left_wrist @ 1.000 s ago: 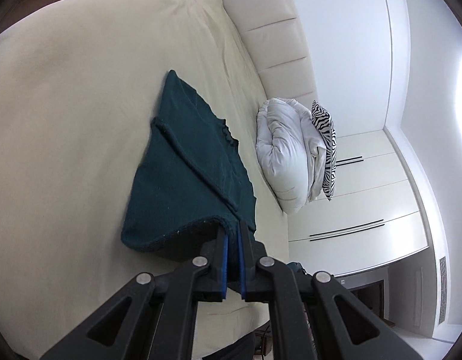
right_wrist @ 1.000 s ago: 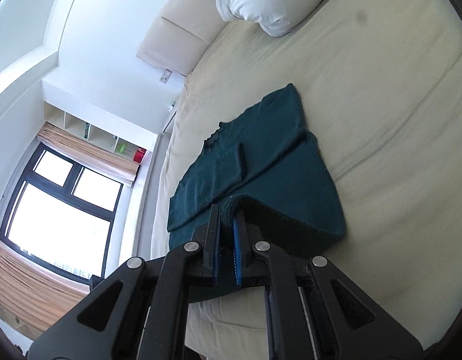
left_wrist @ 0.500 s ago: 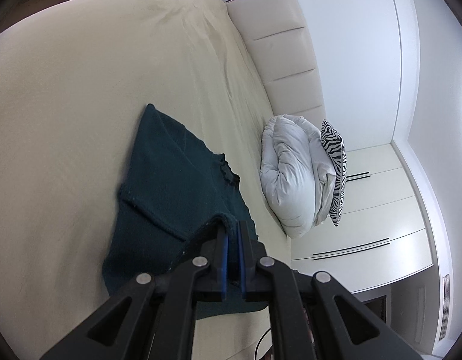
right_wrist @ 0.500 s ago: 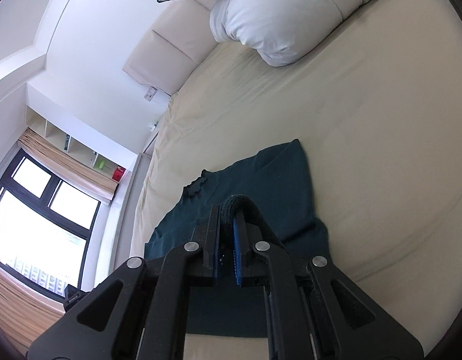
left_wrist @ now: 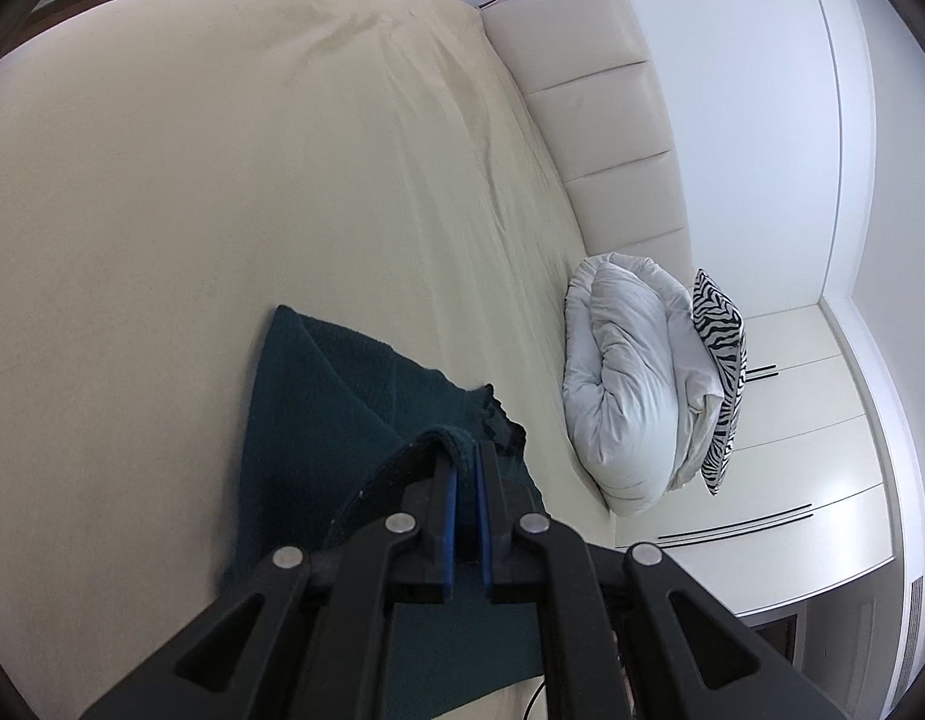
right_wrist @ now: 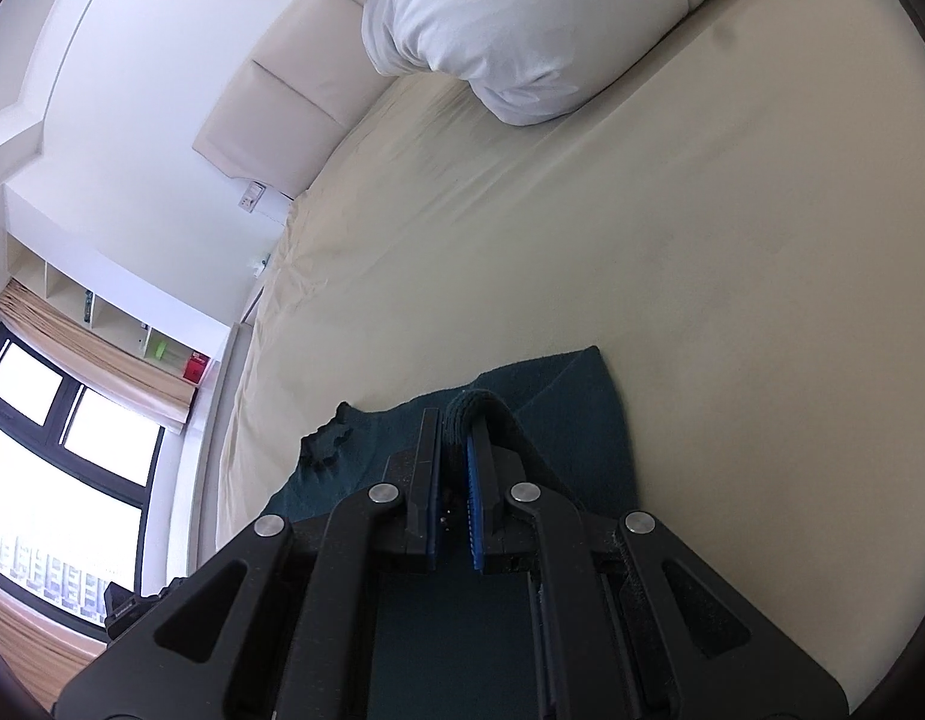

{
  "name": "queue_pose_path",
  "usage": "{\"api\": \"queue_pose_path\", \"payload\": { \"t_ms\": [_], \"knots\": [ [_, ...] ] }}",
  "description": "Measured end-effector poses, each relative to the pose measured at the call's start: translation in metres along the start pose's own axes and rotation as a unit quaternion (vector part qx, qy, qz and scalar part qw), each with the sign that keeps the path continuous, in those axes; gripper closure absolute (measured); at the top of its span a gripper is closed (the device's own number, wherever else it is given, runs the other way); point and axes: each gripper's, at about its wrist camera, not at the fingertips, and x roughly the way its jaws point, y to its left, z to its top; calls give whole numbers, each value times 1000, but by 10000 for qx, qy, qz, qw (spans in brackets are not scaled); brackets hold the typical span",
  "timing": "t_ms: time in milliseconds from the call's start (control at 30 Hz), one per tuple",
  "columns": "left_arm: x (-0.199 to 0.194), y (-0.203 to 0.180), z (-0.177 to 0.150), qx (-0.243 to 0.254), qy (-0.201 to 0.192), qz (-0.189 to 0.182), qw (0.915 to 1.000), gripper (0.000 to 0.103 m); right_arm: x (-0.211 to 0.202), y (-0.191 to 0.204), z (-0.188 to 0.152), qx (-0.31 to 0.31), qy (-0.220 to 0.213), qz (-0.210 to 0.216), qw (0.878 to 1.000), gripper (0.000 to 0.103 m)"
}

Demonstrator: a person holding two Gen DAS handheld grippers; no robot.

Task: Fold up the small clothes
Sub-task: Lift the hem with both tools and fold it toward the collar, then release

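Left jaws: the left gripper [left_wrist: 467, 455] is pinched tight on a rolled edge of the dark green garment [left_wrist: 318, 396] — the blue pads have only the cloth between them.
Right jaws: the right gripper [right_wrist: 455, 420] is likewise clamped on a thick hem of the same garment [right_wrist: 576, 408], which loops over its tips.
Garment vs. jaws: in the left view the cloth spreads from the tips toward 10 o'clock, flat on the cream bed [left_wrist: 222, 180]; in the right view it runs toward 2 o'clock, its far corner lying on the sheet.
Neckline: a frilled dark edge sits at 1 o'clock of the left tips, at 9 o'clock of the right tips.
Hidden: the near part of the garment is covered by both gripper frames — how the lifted layer lies below them I cannot tell.
Backdrop: a white duvet bundle [left_wrist: 630, 384] with a zebra-print pillow [left_wrist: 723, 372] by the headboard, well apart from the garment.
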Motion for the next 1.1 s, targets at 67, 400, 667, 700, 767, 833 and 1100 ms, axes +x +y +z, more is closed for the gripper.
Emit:
{"api": "queue_pose_path", "payload": {
  "t_ms": [67,400,667,700,767,833,1100],
  "knots": [
    [7,4,8,13,-6,70,10000,97,17,-2,8,24,4,-76,10000,97],
    [60,23,42,92,-21,664,9977,94,91,-16,32,132,113,-439,9989,93],
    [41,18,35,142,-125,451,9988,46,95,-35,40,322,-25,-489,9983,59],
    [37,15,33,186,-152,442,9987,46,92,-35,38,293,-40,-514,9982,59],
    [28,7,25,382,-178,499,9979,46,82,-33,33,213,-64,-511,9984,59],
    [21,4,13,577,-174,622,9962,46,72,-27,25,16,-78,-570,9983,59],
    [-6,9,-50,1393,-181,1308,9814,46,34,-2,-20,-1042,104,-988,9896,59]
  ]
}}
